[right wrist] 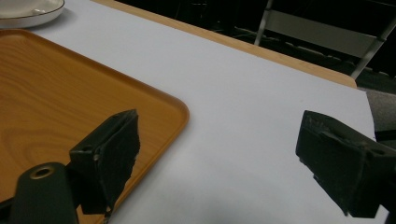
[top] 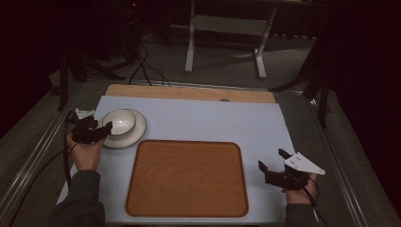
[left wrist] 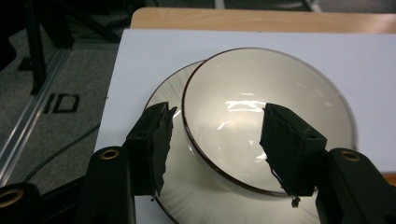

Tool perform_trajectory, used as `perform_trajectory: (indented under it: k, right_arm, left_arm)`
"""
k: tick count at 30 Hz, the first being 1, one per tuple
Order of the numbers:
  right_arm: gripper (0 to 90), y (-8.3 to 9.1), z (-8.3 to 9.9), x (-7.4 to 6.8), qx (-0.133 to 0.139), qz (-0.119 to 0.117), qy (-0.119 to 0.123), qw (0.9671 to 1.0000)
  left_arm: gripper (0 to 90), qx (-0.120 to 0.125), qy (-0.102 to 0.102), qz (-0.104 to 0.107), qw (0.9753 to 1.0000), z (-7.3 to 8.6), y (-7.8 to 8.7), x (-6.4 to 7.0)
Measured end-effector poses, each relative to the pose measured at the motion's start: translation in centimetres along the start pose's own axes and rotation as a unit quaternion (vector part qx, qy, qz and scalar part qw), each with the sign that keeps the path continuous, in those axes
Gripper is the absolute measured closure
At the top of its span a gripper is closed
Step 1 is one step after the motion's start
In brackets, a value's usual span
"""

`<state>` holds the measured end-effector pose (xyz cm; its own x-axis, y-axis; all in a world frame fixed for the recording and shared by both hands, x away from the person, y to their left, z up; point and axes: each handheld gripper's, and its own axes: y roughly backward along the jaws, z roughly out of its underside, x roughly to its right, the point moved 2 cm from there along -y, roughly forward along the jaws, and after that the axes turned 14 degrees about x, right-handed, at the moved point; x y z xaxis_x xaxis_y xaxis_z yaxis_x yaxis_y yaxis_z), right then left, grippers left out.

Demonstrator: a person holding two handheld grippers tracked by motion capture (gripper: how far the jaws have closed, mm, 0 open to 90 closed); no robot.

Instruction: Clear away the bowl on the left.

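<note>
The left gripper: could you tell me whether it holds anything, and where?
Nothing yet: the left gripper is open, its jaws straddling the near rim of the white bowl.

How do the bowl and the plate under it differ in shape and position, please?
The bowl is deep and rounded, while the plate is flat and shallow. The bowl sits on top, off-centre toward the plate's far side; the plate rests on the white mat. The left gripper straddles the bowl's near rim, open, not the plate's. Both are white with a thin dark rim line.
</note>
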<state>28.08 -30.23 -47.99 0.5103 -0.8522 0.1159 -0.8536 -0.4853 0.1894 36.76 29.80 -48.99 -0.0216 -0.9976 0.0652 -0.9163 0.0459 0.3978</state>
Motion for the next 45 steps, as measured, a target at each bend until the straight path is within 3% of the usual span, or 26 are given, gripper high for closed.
perform_trajectory:
  k: [9, 16, 20, 29, 34, 37, 45]
  right_arm:
    - [13.3, 0.1, 0.0, 0.1, 0.003, 0.000, -0.003, 1.0000]
    - [13.4, 0.1, 0.0, 0.1, 0.003, -0.002, -0.003, 1.0000]
    - [13.6, 0.2, -0.1, 0.1, 0.009, 0.001, -0.002, 1.0000]
    - [13.6, 0.3, -0.2, 0.1, 0.014, 0.002, -0.001, 0.9999]
    - [13.7, 0.4, -0.2, 0.1, 0.015, 0.004, 0.001, 0.9999]
    - [13.7, 0.6, -0.3, 0.1, 0.024, 0.005, 0.003, 0.9997]
    - [13.7, 0.7, -0.4, 0.1, 0.028, 0.007, 0.005, 0.9996]
  left_arm:
    - [46.3, -0.030, 0.007, -0.018, 0.9994, 0.6, -1.4, 0.0]
    - [49.1, -0.053, 0.030, -0.031, 0.9976, 1.1, -2.5, 0.1]
    - [54.9, -0.064, 0.040, -0.028, 0.9967, 1.4, -3.0, 0.1]
    - [69.5, -0.082, 0.070, -0.048, 0.9930, 1.6, -3.4, -0.1]
    - [71.1, -0.089, 0.077, -0.053, 0.9916, 1.7, -3.6, -0.2]
    - [70.4, -0.102, 0.079, -0.059, 0.9899, 2.0, -3.8, 0.0]
    - [74.9, -0.106, 0.143, -0.057, 0.9823, 2.1, -4.0, -0.4]
